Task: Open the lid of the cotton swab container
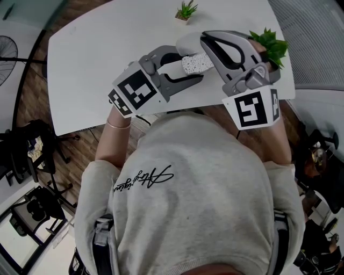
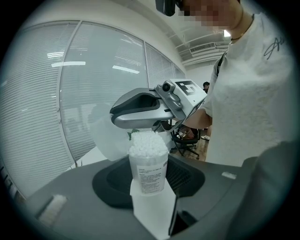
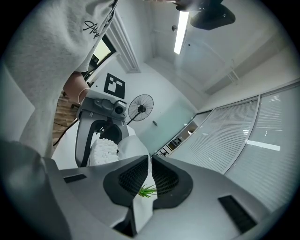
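Above desk, clamped in half-spread left hand-held gripper: tub, mouth uncovered, swabs bared, label print too small to read. Between nearly pressed-together jaws of right hand-held gripper: thin translucent lid, pinched, just beside tub.

White tabletop with rounded corners, spread beneath and beyond both grippers, above a wood-plank floor. 2 small plants on top: 1 spiky green sprig in a square tan pot at the far edge, well beyond the tip of the right gripper; 1 broader-leafed green plant just behind that gripper's body, near the right-hand corner, its pot hidden. Both plants well apart from the left gripper.
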Available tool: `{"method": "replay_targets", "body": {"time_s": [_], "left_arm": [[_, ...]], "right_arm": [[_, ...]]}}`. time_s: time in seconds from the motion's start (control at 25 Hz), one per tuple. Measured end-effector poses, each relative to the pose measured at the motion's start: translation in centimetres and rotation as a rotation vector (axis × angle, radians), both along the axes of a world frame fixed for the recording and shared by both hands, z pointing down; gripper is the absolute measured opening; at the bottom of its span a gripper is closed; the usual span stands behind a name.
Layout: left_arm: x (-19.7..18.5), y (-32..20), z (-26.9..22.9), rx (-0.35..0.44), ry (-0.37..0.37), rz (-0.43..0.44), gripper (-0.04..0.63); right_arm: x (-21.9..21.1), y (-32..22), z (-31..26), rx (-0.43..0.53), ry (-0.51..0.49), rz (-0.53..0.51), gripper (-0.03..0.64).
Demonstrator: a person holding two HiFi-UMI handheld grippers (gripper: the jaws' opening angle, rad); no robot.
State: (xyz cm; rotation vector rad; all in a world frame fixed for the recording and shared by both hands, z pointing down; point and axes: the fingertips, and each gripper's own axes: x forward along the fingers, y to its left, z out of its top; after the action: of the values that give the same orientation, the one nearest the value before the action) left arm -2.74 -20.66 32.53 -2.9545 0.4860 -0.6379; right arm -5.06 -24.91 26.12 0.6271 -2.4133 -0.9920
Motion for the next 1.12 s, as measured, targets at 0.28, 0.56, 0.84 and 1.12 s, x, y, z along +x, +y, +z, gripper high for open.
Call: {"method": "replay_targets", "body": {"time_s": [0.28,0.56,0.84,1.12], "left_arm": [[0.03,0.13,-0.02,0.012,-0.002,0.008,0.186],[0.11,0.18,0.01,0.018,-0.005,0.014,0.186],[0.21,-0.16,0.33,-0.003,0.009,-0.01,0.186],[0.22,-0.5,0.61,-0.007,0.019,-0.036,0.186]], "right_arm": [[-0.09,-0.25,0.17,-0.007,0.003,0.021,0.029],[-0.17,-0.44,0.4,-0.029,0.004,0.018,0.029],[0.01,-0.57,0.55,-0.046,-0.006,0.032,0.034],[0.09,-0.26,0.49,-0.064,-0.035,0.013,0.046]]}}
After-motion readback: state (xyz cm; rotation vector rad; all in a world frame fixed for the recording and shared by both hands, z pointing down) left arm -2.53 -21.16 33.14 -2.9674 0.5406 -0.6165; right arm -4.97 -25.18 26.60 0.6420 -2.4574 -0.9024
